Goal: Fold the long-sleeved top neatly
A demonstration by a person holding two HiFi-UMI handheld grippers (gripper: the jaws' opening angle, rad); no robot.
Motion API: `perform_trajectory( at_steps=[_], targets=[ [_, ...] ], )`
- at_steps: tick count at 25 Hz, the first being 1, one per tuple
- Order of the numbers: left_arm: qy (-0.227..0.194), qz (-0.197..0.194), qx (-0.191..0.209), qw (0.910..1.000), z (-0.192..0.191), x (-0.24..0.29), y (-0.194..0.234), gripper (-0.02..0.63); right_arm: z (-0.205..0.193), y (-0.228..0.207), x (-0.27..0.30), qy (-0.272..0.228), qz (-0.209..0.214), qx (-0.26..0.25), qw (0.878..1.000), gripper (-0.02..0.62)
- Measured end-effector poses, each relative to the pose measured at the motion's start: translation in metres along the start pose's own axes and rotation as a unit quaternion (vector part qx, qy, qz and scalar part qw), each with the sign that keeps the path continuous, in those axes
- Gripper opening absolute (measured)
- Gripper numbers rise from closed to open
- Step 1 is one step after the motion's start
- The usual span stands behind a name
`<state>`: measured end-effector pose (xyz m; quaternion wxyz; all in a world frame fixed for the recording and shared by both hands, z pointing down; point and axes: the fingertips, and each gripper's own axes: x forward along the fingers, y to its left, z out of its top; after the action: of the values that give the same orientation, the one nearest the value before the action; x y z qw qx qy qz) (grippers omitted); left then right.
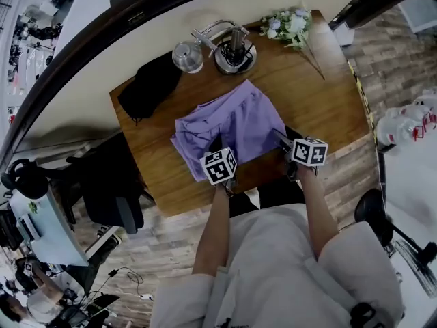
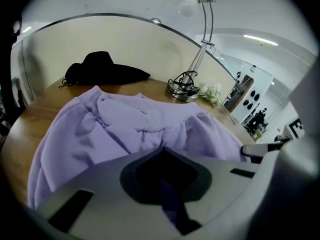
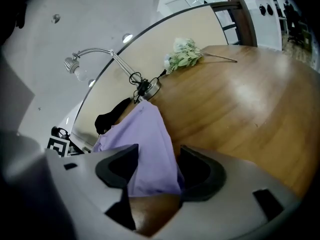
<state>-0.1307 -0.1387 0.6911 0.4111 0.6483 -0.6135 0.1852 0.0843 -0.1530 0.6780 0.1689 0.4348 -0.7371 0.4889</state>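
Observation:
A lilac long-sleeved top [image 1: 232, 125] lies bunched in loose folds in the middle of the wooden table [image 1: 321, 94]. My left gripper [image 1: 215, 145] is at the top's near left edge. In the left gripper view its jaws [image 2: 163, 154] are shut, with a strip of the lilac top [image 2: 125, 129] pinched between them. My right gripper [image 1: 282, 141] is at the near right corner of the garment. In the right gripper view its jaws [image 3: 155, 156] stand wide apart, with the top's edge [image 3: 147, 139] lying loose between them over the wood.
A desk lamp [image 1: 232, 50] with a coiled cord stands at the table's far edge, with a bunch of flowers [image 1: 287, 24] to its right. A black cloth [image 1: 150, 84] lies at the far left corner. A dark office chair [image 1: 113, 183] stands left of the table.

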Motion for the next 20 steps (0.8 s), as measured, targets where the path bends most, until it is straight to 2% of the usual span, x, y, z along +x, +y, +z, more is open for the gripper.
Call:
perform_trajectory(
  at_steps=[5,9,12,14,16,19,20],
  targets=[
    [-0.005,0.004,0.006,1.0,-0.001,-0.002,0.002,0.023,-0.02,-0.008,-0.02,0.0,-0.035,0.061,0.998,0.304],
    [-0.001,-0.005,-0.001,1.0,0.0,-0.001,0.0,0.023,-0.027,-0.005,-0.022,-0.038,-0.025,0.129,0.991,0.282],
    [0.001,-0.009,-0.006,0.9999,0.0,-0.001,0.0,0.023,-0.031,0.004,-0.018,-0.046,-0.018,0.168,0.984,0.279],
    [0.001,-0.009,-0.005,0.9999,-0.001,-0.002,0.001,0.023,-0.039,0.007,-0.019,-0.056,-0.024,0.213,0.975,0.276],
    [0.002,-0.011,-0.005,0.9999,-0.001,-0.002,0.001,0.023,-0.047,0.007,-0.024,-0.071,-0.029,0.268,0.96,0.273],
    [0.003,-0.015,-0.006,0.9999,0.0,-0.003,0.001,0.023,-0.057,0.012,-0.025,-0.09,-0.002,0.334,0.938,0.272],
    [0.004,-0.017,-0.006,0.9998,0.0,-0.004,0.002,0.023,-0.057,0.011,-0.022,-0.1,0.009,0.355,0.929,0.247]
  ],
)
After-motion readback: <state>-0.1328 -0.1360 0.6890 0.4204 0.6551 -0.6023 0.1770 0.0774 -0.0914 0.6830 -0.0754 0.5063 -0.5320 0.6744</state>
